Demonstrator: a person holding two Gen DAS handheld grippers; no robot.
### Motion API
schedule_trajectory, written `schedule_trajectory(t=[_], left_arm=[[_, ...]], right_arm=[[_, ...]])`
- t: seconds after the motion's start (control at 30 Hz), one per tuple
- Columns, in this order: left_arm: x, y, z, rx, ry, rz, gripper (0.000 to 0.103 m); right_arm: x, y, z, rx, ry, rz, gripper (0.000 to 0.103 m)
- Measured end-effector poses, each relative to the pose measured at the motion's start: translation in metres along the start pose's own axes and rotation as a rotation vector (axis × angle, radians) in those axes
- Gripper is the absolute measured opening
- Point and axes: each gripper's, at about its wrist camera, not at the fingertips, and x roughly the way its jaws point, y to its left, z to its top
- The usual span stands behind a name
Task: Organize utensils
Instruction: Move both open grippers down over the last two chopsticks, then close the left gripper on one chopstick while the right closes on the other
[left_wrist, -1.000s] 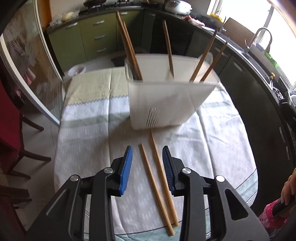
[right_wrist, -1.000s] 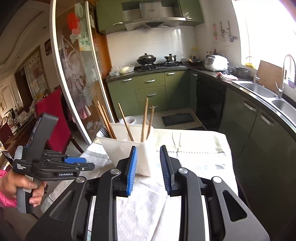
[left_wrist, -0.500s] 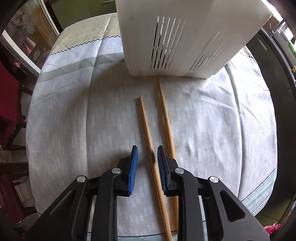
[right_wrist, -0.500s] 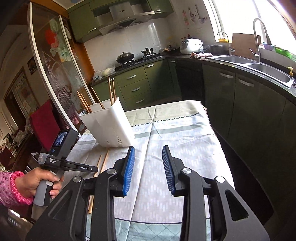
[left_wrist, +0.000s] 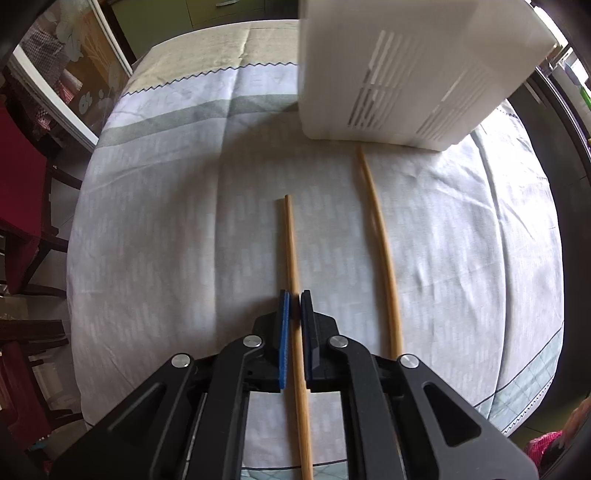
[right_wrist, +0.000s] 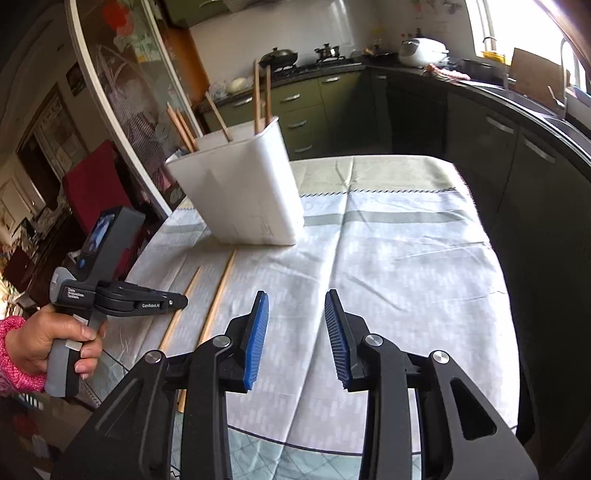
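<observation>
Two wooden chopsticks lie on the tablecloth in front of a white slotted utensil holder (left_wrist: 399, 70). My left gripper (left_wrist: 295, 299) is shut on the left chopstick (left_wrist: 290, 240), low on the cloth. The second chopstick (left_wrist: 380, 236) lies free to its right, its far tip near the holder's base. In the right wrist view the holder (right_wrist: 240, 192) holds several upright chopsticks (right_wrist: 256, 96), and the left gripper (right_wrist: 177, 301) sits over the left chopstick (right_wrist: 186, 291). My right gripper (right_wrist: 295, 299) is open and empty above the cloth.
The round table's cloth (right_wrist: 399, 258) drops off at the front and right edges. A red chair (left_wrist: 18, 173) stands left of the table. A glass partition (right_wrist: 122, 96) rises behind the holder. Kitchen cabinets and a counter (right_wrist: 517, 122) run along the right.
My left gripper has lowered to the table and closed on the left chopstick. The right gripper has swung to look down at the cloth, still open.
</observation>
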Motion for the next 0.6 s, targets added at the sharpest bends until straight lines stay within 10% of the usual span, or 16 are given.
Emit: schedule_trajectory(t=[0.33,0.6], left_arm=[[-0.026,0.053,-0.003,-0.067,-0.076,-0.038,0.006],[-0.036,0.064,-0.006,-0.069,-0.092,-0.072,0.006]], right_arm=[[0.140,0.088,0.025,-0.134,0.282,0.006,0.032],[0.178,0.108,0.027,-0.148,0.318,-0.068,0.032]])
